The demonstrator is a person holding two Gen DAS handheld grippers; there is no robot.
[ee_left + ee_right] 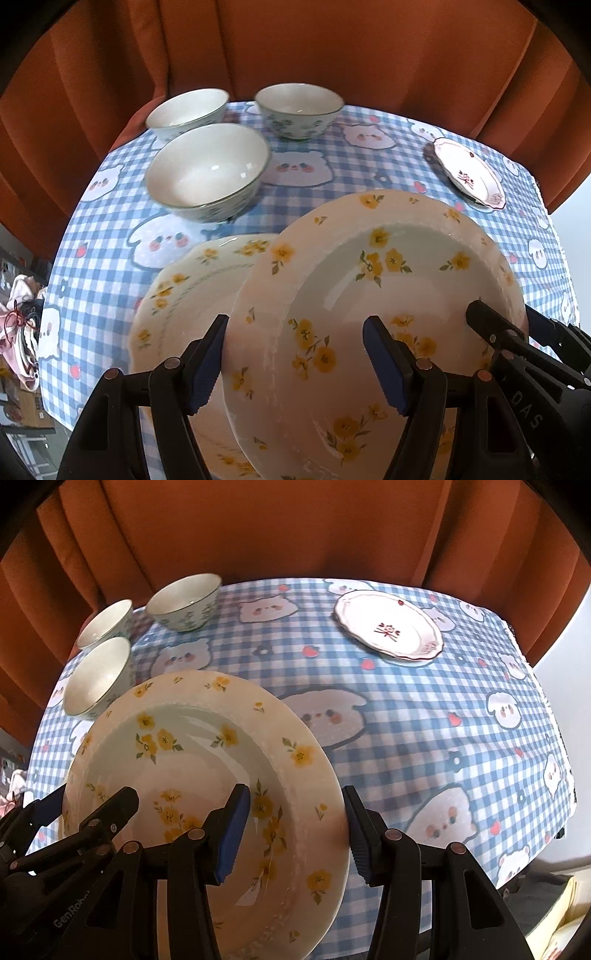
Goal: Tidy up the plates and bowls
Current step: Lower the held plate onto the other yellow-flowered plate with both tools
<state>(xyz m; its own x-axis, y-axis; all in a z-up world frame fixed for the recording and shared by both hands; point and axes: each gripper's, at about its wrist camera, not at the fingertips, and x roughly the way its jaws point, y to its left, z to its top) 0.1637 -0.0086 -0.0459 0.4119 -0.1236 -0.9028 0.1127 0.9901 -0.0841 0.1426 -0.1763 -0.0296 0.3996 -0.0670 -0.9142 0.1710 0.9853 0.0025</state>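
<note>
A large yellow-flowered plate (369, 295) is held tilted above the table, over a second yellow-flowered plate (184, 295) lying on the cloth. My left gripper (295, 362) straddles its left rim, one finger under, one inside. My right gripper (295, 834) straddles its right rim (325, 775) the same way. Both sets of jaws stand wide around the rim; contact is unclear. Three white bowls with blue flowers (208, 170) (188, 112) (299, 107) stand at the far left. A small red-patterned plate (388, 626) lies at the far right.
The table wears a blue checked cloth with cartoon animals (406, 720). An orange curtain (295, 44) hangs close behind the table. The table's right edge (554, 720) drops off. Clutter sits on the floor at the left (18, 332).
</note>
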